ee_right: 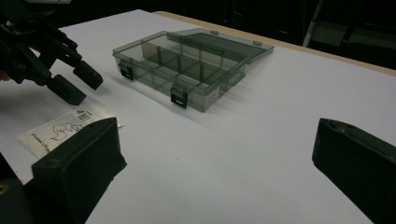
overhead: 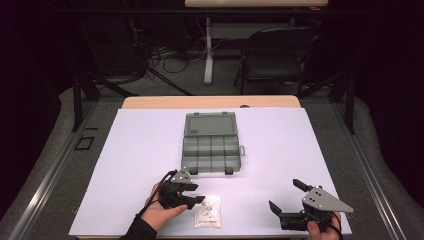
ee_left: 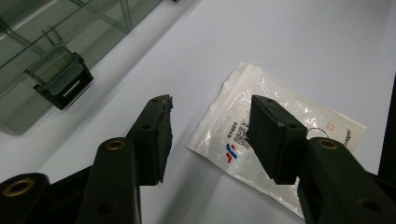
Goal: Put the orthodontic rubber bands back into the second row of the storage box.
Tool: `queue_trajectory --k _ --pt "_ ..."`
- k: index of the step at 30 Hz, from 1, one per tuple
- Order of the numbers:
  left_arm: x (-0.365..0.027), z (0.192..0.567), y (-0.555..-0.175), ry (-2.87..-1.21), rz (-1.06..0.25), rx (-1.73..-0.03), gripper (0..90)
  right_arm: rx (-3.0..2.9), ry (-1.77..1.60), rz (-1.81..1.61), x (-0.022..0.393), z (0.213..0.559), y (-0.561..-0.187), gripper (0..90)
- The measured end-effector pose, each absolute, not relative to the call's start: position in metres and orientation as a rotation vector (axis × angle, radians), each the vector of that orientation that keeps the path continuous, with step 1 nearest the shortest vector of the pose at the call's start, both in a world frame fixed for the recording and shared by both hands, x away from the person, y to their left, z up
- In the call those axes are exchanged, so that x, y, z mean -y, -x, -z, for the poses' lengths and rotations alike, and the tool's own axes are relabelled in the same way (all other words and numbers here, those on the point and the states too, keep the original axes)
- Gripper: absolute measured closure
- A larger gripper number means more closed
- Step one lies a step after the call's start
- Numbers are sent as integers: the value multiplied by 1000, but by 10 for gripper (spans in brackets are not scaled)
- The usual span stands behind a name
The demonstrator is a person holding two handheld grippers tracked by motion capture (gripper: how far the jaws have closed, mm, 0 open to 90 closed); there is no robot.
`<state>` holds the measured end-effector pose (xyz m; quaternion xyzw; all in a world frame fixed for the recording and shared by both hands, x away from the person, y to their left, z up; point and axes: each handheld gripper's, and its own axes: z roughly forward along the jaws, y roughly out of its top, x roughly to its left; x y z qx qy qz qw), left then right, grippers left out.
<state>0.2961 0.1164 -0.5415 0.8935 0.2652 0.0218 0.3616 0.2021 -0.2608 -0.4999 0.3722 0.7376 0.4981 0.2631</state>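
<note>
The plastic bag [overhead: 207,211] is seen on the bench [overhead: 280,145], at 6 o'clock from the open organiser box [overhead: 211,145]. The left gripper [overhead: 196,196] is held half open over its corner, nothing gripped; the right gripper [overhead: 284,197] is held wide open, empty.

A white rectangular sheet [overhead: 150,150] covers the wooden table top [overhead: 210,102], which shows as a strip along the sheet's far edge. A grey transparent plastic compartment box [overhead: 211,155] sits on the sheet near its centre, lid [overhead: 210,124] folded open on the far side, latches facing the person. A small clear plastic bag with printed markings [overhead: 208,212] lies flat on the sheet, nearer the person than the box and slightly to its left. The left gripper [overhead: 196,194] is at the bag's left edge, between bag and box. The right gripper [overhead: 286,197] is well apart, at the sheet's near right corner. A black folding chair [overhead: 272,55] stands on the floor behind the table.
</note>
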Motion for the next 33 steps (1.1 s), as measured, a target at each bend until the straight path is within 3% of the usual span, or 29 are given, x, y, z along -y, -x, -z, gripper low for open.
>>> queue_trajectory --k 15,33 --pt "-112 551 -295 -2338 -45 -678 567 -1993 -1005 -1346 260 500 -202 10" --pt "-110 552 -291 -2362 -98 -662 727 -1998 -1007 -1344 261 500 -202 10"
